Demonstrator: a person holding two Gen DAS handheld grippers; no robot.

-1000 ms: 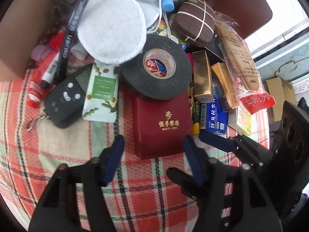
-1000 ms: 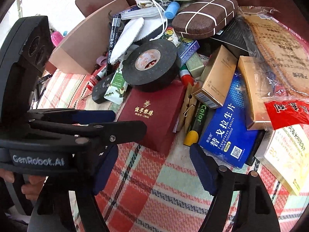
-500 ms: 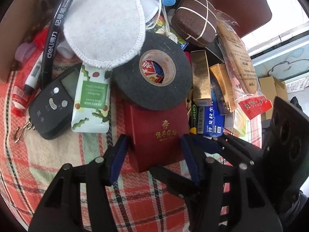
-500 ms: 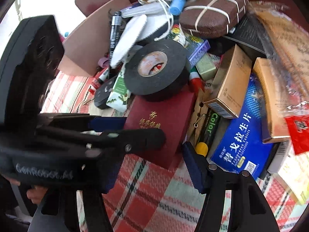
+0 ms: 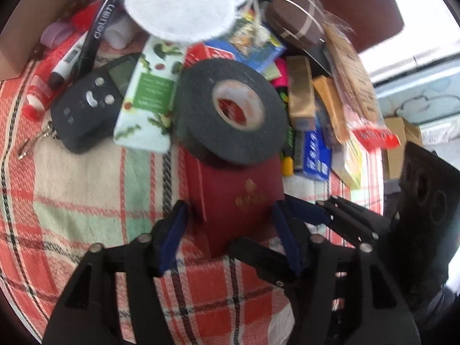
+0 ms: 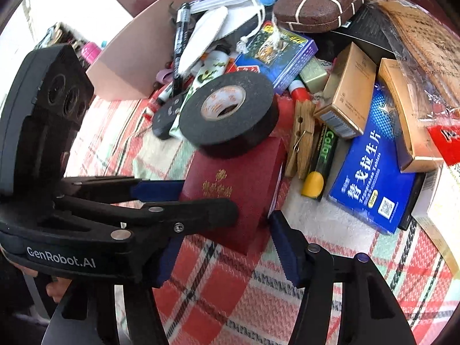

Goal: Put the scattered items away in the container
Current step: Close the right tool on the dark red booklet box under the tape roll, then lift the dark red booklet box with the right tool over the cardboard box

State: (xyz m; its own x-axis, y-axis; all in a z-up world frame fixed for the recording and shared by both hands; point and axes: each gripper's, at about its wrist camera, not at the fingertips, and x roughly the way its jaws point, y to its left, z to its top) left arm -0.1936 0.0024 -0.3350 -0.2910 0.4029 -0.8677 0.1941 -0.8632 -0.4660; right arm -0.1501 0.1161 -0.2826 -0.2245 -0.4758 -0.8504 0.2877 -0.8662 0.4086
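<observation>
- Plaid cloth in red, green and cream is covering the table, and a heap of small household things is filling its far half.
- We are holding the left gripper with its jaws apart, one blue pad on each side of the near end of a dark red box; whether the pads are touching it yet, we cannot tell.
- We are also holding the right gripper with jaws apart, just beside the left one, near the box's corner and gripping nothing.
- A black tape roll is resting on the far end of the red box, so we judge that lifting the box will tip the roll off; sliding the box toward us first should shed it.
- Closing squarely on the box's long sides, low and level, looks like the surest grip.
- The container, a tan cardboard box, is lying at the far left, with pens and a white pad spilling at its mouth.
- Open cloth is lying near us and to the left; that is the free path.
- On the right, a clothespin, a marker and a blue packet are crowding close to the red box, leaving little room there.
</observation>
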